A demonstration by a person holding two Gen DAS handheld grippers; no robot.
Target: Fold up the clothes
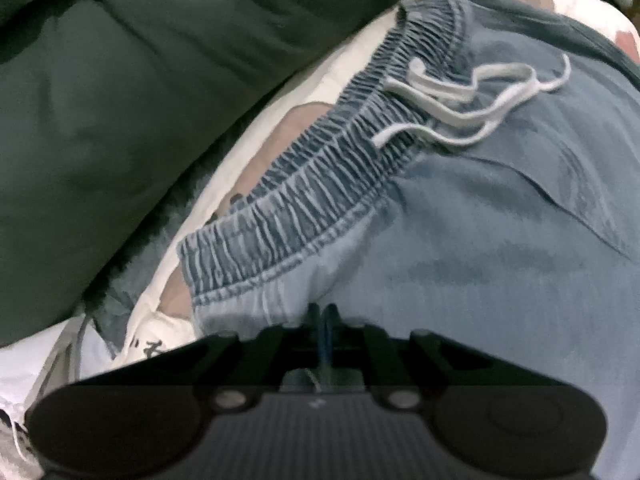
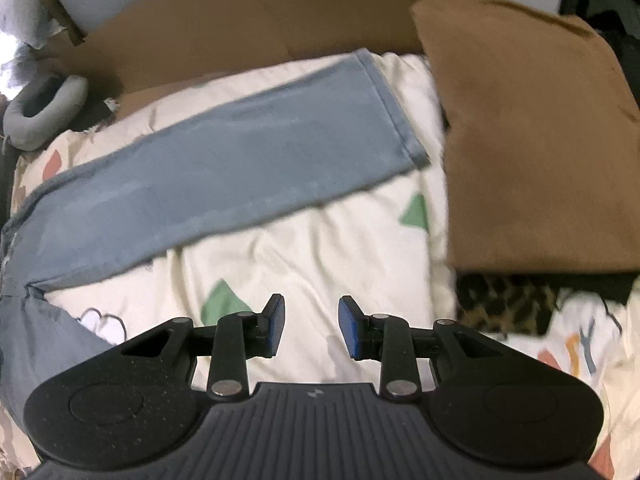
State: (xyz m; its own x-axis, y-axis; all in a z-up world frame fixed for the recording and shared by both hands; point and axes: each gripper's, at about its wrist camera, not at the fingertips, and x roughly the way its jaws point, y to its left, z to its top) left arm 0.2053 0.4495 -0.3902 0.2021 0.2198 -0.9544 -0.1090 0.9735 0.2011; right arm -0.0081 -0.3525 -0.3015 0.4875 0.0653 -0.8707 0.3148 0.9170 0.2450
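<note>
Pale blue denim trousers (image 2: 224, 152) with a gathered elastic waistband (image 1: 304, 184) and a white drawstring (image 1: 472, 108) lie flat on the cream quilt (image 2: 320, 248), which is printed with green triangles. My left tongs (image 1: 322, 316) are pressed together right down on the cloth just below the waistband; whether a pinch of denim sits between the tips I cannot tell, the view is blurred there. My right tongs (image 2: 312, 328) are spread, nothing between the blue pads (image 2: 347, 330), hovering over bare quilt.

That bare quilt is my open room: a wide patch below the outstretched leg, running toward the right. The leg's hem (image 2: 394, 108) stops just short of a folded brown cloth (image 2: 536, 140), which closes off the right side. Under its lower edge sits a leopard-print piece (image 2: 504, 304). Beyond the hem a sheet of brown cardboard (image 2: 256, 20) borders the far side of the bed. A grey U-shaped cushion (image 2: 44, 112) lies off the far left corner.

By the waistband, a dark green garment (image 1: 120, 100) crowds in close, bulking over the quilt's edge.

The trousers' long axis runs from the waist at lower left in the right view up to the hem at upper right.
</note>
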